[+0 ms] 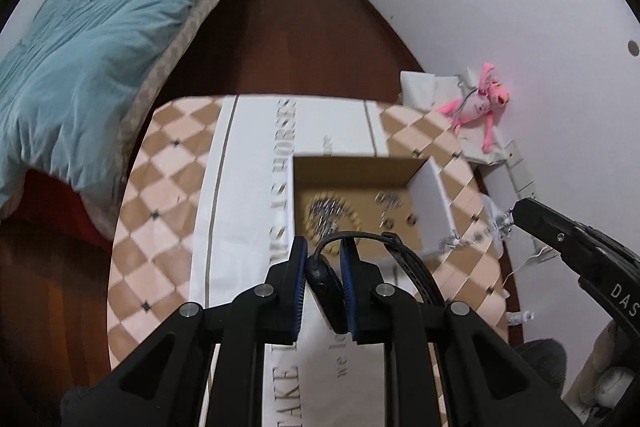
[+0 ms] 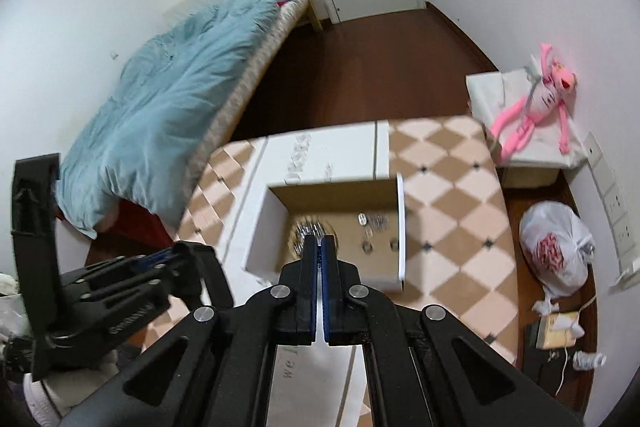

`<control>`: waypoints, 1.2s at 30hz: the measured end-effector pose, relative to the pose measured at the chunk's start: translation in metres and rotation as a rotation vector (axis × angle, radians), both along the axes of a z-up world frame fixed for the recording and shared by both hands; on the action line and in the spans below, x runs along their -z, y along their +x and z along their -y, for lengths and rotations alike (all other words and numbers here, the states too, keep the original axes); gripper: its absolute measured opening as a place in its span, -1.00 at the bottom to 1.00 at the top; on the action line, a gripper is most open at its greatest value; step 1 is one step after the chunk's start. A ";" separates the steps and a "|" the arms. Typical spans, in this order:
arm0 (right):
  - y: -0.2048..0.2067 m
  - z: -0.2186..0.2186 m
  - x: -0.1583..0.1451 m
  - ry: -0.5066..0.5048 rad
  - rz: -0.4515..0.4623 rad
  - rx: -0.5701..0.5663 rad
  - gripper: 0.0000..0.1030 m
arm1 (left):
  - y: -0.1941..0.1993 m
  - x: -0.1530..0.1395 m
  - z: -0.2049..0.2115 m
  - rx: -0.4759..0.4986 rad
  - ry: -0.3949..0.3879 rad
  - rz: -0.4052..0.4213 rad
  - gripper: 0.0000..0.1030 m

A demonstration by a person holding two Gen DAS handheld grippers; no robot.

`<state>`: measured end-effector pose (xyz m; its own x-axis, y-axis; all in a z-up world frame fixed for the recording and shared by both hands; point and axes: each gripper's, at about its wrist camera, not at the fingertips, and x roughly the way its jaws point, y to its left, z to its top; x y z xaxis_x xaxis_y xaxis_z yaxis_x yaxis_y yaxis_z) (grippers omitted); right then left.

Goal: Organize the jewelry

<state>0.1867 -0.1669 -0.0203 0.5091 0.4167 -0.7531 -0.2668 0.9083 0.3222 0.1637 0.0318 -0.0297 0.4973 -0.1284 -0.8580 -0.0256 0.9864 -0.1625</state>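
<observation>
An open cardboard box (image 1: 434,199) with white outer walls stands on the checkered table (image 1: 160,187); it also shows in the right wrist view (image 2: 260,227). Several blurred silver and gold jewelry pieces (image 1: 330,213) lie on its floor. My left gripper (image 1: 324,247) is shut on a black watch (image 1: 326,285), whose strap loops up over the right finger, just above the box's near wall. My right gripper (image 2: 319,239) is shut on a silver chain (image 1: 476,233) that dangles beside the box's right wall; the chain is hidden in its own view.
A bed with a blue duvet (image 1: 92,39) stands to the left. A pink plush toy (image 1: 476,105) lies on a white box by the right wall. A white plastic bag (image 2: 556,247) and small clutter sit on the dark wood floor at right.
</observation>
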 end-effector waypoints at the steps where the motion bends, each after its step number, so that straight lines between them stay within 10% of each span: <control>1: 0.006 -0.002 -0.003 -0.004 0.000 -0.002 -0.97 | 0.008 -0.003 0.001 0.010 -0.005 0.000 -0.73; 17: 0.090 -0.019 0.071 -0.066 -0.267 -0.063 -0.95 | 0.093 0.050 0.018 0.093 -0.006 -0.205 -0.62; 19: 0.091 -0.017 0.076 -0.070 -0.284 -0.058 -0.94 | 0.095 0.051 0.018 0.089 -0.001 -0.198 -0.29; 21: 0.092 -0.014 0.078 -0.072 -0.286 -0.056 -0.90 | 0.097 0.051 0.016 0.074 0.004 -0.202 0.61; 32: 0.078 -0.010 0.075 -0.288 -0.220 0.031 0.96 | 0.078 0.039 -0.005 -0.040 0.101 -0.120 0.84; 36: 0.068 -0.014 0.088 -0.369 -0.218 0.059 0.98 | 0.061 0.047 -0.012 -0.086 0.162 -0.104 0.90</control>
<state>0.2548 -0.1528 -0.1082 0.3364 0.0743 -0.9388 -0.1731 0.9848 0.0159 0.2247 0.0434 -0.0771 0.4078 0.0545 -0.9114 -0.1193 0.9928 0.0060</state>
